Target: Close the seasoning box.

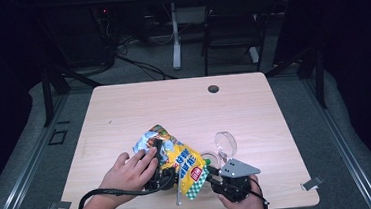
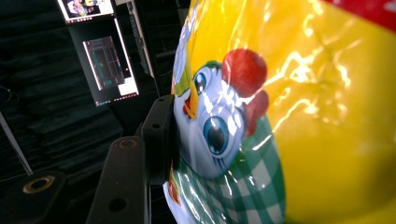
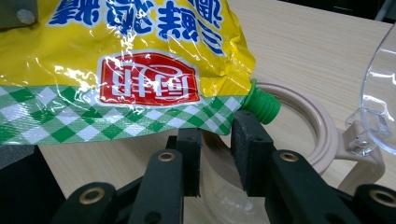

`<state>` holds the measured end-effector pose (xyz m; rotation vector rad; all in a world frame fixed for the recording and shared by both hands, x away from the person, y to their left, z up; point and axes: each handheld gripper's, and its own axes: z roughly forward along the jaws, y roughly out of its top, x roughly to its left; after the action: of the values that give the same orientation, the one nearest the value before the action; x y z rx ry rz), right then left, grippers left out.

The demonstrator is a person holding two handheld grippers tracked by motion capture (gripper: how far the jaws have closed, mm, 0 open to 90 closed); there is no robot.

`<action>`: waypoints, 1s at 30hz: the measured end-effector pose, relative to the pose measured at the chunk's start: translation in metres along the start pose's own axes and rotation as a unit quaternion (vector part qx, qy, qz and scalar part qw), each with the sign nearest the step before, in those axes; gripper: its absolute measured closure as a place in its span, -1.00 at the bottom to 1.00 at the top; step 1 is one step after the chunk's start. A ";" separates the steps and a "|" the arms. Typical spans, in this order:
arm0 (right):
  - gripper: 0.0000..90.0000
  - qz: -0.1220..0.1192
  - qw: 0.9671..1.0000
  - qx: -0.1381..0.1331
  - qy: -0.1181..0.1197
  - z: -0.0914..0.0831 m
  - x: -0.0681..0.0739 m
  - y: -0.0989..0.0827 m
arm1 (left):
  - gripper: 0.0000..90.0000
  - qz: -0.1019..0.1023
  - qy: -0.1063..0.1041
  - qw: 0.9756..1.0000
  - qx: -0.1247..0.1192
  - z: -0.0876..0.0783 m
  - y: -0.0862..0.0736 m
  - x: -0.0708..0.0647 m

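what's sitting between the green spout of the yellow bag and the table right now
The round beige rim of a clear container lies under the green spout of the yellow plastic bag, above the wooden table, in the right gripper view.

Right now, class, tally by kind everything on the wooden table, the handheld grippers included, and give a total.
Yellow plastic refill pouch with green spout: 1
Clear jar with beige rim and flipped-open clear lid: 1
Black two-jaw grippers: 2, left gripper and right gripper
Total: 4
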<state>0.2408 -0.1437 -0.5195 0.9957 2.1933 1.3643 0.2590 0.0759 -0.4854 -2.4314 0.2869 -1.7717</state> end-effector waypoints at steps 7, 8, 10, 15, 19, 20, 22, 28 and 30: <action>0.63 0.000 1.000 0.000 -0.001 0.000 0.000 0.000 | 0.21 0.003 -0.002 1.000 0.000 0.000 0.000 0.001; 0.63 0.000 1.000 0.000 -0.001 0.000 0.000 0.000 | 0.21 0.003 -0.003 1.000 0.000 0.000 0.000 0.001; 0.63 -0.001 1.000 0.001 0.000 0.000 0.000 0.000 | 0.21 0.003 -0.003 1.000 0.000 -0.001 0.000 0.002; 0.63 -0.001 1.000 0.002 -0.001 0.000 0.000 0.000 | 0.21 0.005 -0.006 1.000 0.002 -0.001 0.000 0.003; 0.63 0.000 1.000 0.002 0.000 0.000 0.000 0.000 | 0.21 0.009 -0.007 1.000 0.003 -0.001 0.001 0.004; 0.63 0.000 1.000 0.002 0.000 0.000 -0.001 0.000 | 0.21 0.010 -0.006 1.000 0.002 -0.001 0.001 0.004; 0.63 0.001 1.000 0.002 0.000 0.000 -0.001 0.000 | 0.21 0.012 -0.006 1.000 0.003 -0.001 0.001 0.005; 0.65 0.001 1.000 0.002 -0.005 0.000 -0.001 0.000 | 0.22 0.013 -0.008 1.000 0.003 -0.002 0.002 0.006; 0.66 0.002 1.000 0.002 -0.006 0.000 -0.001 0.000 | 0.21 0.013 -0.008 1.000 0.003 -0.002 0.002 0.006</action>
<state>0.2415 -0.1441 -0.5195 1.0079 2.1888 1.3528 0.2588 0.0721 -0.4796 -2.4254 0.3103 -1.7379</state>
